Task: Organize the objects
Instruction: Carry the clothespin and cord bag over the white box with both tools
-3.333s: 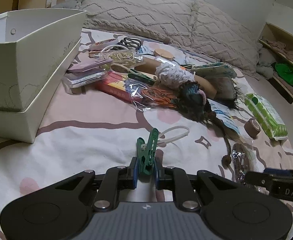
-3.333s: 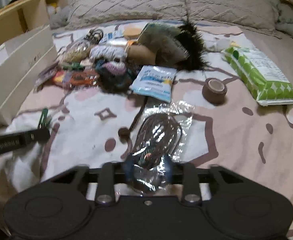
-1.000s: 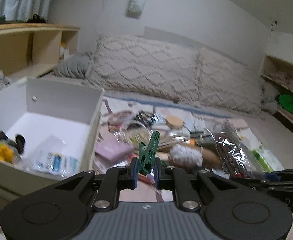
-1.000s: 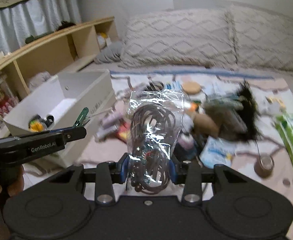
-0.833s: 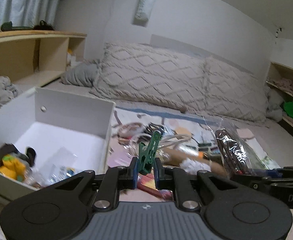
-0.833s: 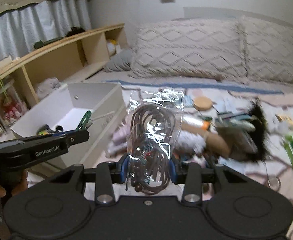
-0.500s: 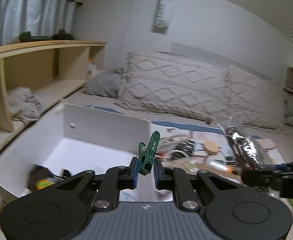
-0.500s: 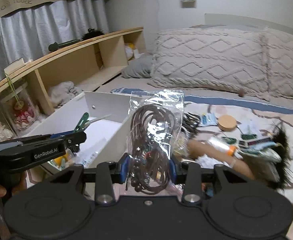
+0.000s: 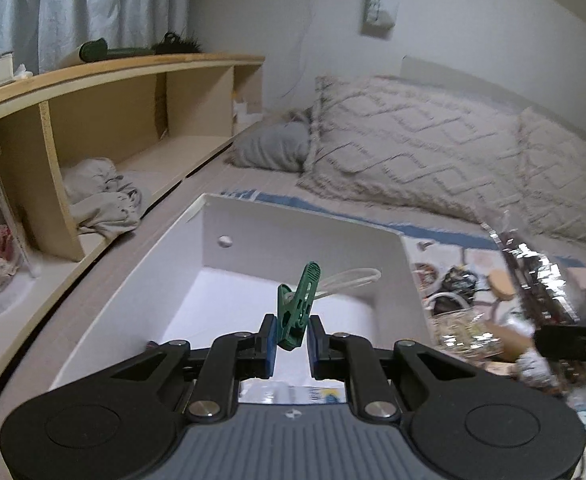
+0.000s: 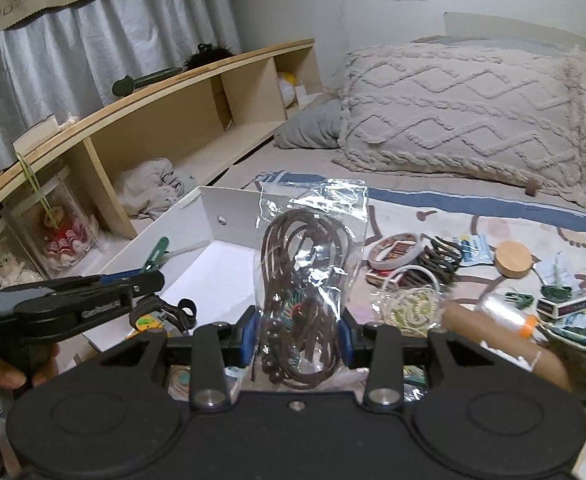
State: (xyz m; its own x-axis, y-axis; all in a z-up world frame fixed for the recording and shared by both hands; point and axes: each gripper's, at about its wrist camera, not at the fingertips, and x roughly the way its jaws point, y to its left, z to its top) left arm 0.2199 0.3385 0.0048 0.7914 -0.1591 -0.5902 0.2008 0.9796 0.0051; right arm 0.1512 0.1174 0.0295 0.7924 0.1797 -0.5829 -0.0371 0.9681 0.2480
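My left gripper point(image 9: 289, 343) is shut on a green clothespin point(image 9: 297, 306) that has a clear zip tie point(image 9: 349, 277) in its jaws. It hangs over the open white box point(image 9: 409, 276) on the bed. My right gripper point(image 10: 297, 340) is shut on a clear bag of brown cords point(image 10: 307, 276) and holds it upright beside the box point(image 10: 233, 208), to its right. The left gripper point(image 10: 133, 280) and clothespin point(image 10: 156, 253) show at the left of the right wrist view. The bag point(image 9: 537, 280) shows at the right of the left wrist view.
Small items lie in the box's near end point(image 10: 161, 316). A heap of loose things covers the bed right of the box: tape roll point(image 10: 397, 249), wooden lid point(image 10: 513, 258), cardboard tube point(image 10: 505, 344). Pillows point(image 9: 433, 160) lie behind. A wooden shelf point(image 9: 105, 120) runs along the left.
Both grippers have swung left with their loads. The left gripper with the clothespin now hangs over the box's inside. The right gripper with the bag has come up to the box's right side.
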